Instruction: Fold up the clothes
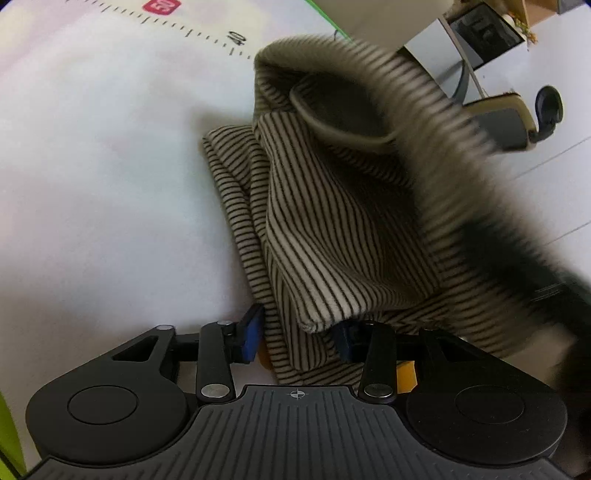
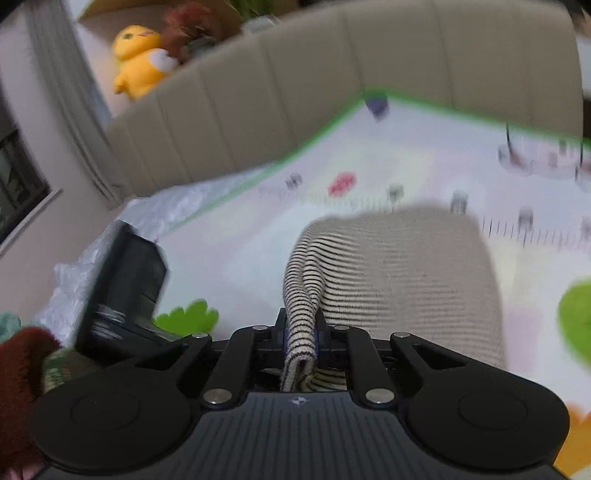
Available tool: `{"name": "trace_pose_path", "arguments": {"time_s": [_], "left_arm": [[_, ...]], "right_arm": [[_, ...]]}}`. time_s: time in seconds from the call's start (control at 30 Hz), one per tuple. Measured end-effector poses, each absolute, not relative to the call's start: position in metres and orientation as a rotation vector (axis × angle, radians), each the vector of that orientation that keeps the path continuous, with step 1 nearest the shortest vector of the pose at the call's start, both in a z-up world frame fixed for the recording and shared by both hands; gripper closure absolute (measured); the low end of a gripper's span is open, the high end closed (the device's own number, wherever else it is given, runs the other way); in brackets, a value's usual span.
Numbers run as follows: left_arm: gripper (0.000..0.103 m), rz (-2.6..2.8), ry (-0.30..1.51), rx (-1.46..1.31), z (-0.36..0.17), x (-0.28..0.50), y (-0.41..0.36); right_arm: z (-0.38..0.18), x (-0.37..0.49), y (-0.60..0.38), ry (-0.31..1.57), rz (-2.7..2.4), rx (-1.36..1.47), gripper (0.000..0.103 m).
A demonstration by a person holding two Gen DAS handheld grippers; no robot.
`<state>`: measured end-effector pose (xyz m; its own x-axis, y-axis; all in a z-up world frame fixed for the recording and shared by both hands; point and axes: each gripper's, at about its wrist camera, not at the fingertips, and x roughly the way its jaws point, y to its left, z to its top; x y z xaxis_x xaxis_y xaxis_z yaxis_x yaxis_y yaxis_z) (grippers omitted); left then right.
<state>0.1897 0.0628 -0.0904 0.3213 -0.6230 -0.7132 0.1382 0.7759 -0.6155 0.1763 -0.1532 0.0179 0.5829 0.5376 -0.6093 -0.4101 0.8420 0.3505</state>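
A beige garment with thin black stripes (image 1: pixel 332 206) lies partly folded on the white play mat (image 1: pixel 110 184). My left gripper (image 1: pixel 299 332) has its blue pads (image 1: pixel 251 332) on either side of the garment's near edge, with a wide gap; whether they press the cloth is unclear. The garment's right side is lifted and blurred. In the right wrist view, my right gripper (image 2: pixel 300 332) is shut on a bunched fold of the striped garment (image 2: pixel 399 266), which hangs out ahead of it above the mat (image 2: pixel 258 240).
The mat has a green border (image 2: pixel 317 129) and a printed ruler (image 1: pixel 207 33). A beige sofa (image 2: pixel 295 92) stands behind it with a yellow plush toy (image 2: pixel 136 59). A black device (image 2: pixel 122 288) and clear plastic wrap (image 2: pixel 162 210) sit at the left.
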Motion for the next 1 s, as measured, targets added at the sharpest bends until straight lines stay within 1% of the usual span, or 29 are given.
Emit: {"name": "trace_pose_path", "arguments": {"time_s": [0.17, 0.23, 0.4, 0.43, 0.47, 0.5, 0.53, 0.57, 0.6, 0.7, 0.73, 0.77, 0.8, 0.83, 0.87, 0.9, 1.0], "left_arm": [[0.061, -0.525, 1.131, -0.451, -0.087, 0.183, 0.059], [0.060, -0.527, 1.131, -0.449, -0.085, 0.184, 0.059], [0.057, -0.526, 1.129, -0.426, -0.080, 0.186, 0.058], [0.053, -0.520, 1.129, -0.419, -0.077, 0.186, 0.060], [0.045, -0.506, 1.124, -0.415, -0.073, 0.185, 0.063], [0.040, -0.480, 1.109, -0.412, -0.068, 0.182, 0.069], [0.031, -0.455, 1.086, -0.424, -0.063, 0.180, 0.079], [0.025, -0.437, 1.058, -0.451, -0.058, 0.177, 0.090], [0.024, -0.421, 1.029, -0.490, -0.054, 0.176, 0.100], [0.023, -0.386, 0.935, -0.646, -0.045, 0.181, 0.128], [0.025, -0.388, 0.922, -0.673, -0.045, 0.183, 0.130], [0.030, -0.390, 0.921, -0.682, -0.045, 0.186, 0.128], [0.035, -0.390, 0.929, -0.681, -0.047, 0.189, 0.125], [0.045, -0.386, 0.946, -0.669, -0.051, 0.191, 0.120], [0.048, -0.382, 0.961, -0.659, -0.054, 0.192, 0.117], [0.048, -0.378, 0.973, -0.651, -0.056, 0.192, 0.117], [0.048, -0.364, 0.994, -0.639, -0.062, 0.192, 0.118]], "right_arm": [[-0.011, 0.187, -0.155, 0.852, 0.538, 0.240, 0.091], [-0.012, 0.185, -0.159, 0.853, 0.526, 0.231, 0.089], [-0.014, 0.183, -0.166, 0.849, 0.520, 0.255, 0.088], [-0.014, 0.183, -0.166, 0.844, 0.520, 0.250, 0.088], [-0.014, 0.184, -0.164, 0.838, 0.520, 0.242, 0.088], [-0.014, 0.184, -0.163, 0.830, 0.520, 0.231, 0.088], [-0.015, 0.181, -0.159, 0.814, 0.516, 0.187, 0.088], [-0.015, 0.175, -0.151, 0.789, 0.507, 0.116, 0.088], [-0.016, 0.169, -0.143, 0.763, 0.497, 0.045, 0.086], [-0.018, 0.152, -0.120, 0.682, 0.466, -0.167, 0.086], [-0.018, 0.147, -0.112, 0.654, 0.454, -0.237, 0.084], [-0.019, 0.141, -0.104, 0.625, 0.443, -0.307, 0.076], [-0.020, 0.135, -0.096, 0.596, 0.431, -0.376, 0.064], [-0.021, 0.130, -0.090, 0.570, 0.429, -0.423, 0.048], [-0.024, 0.127, -0.086, 0.558, 0.431, -0.445, 0.041], [-0.028, 0.126, -0.083, 0.554, 0.427, -0.465, 0.037], [-0.041, 0.123, -0.074, 0.539, 0.415, -0.528, 0.036]]}}
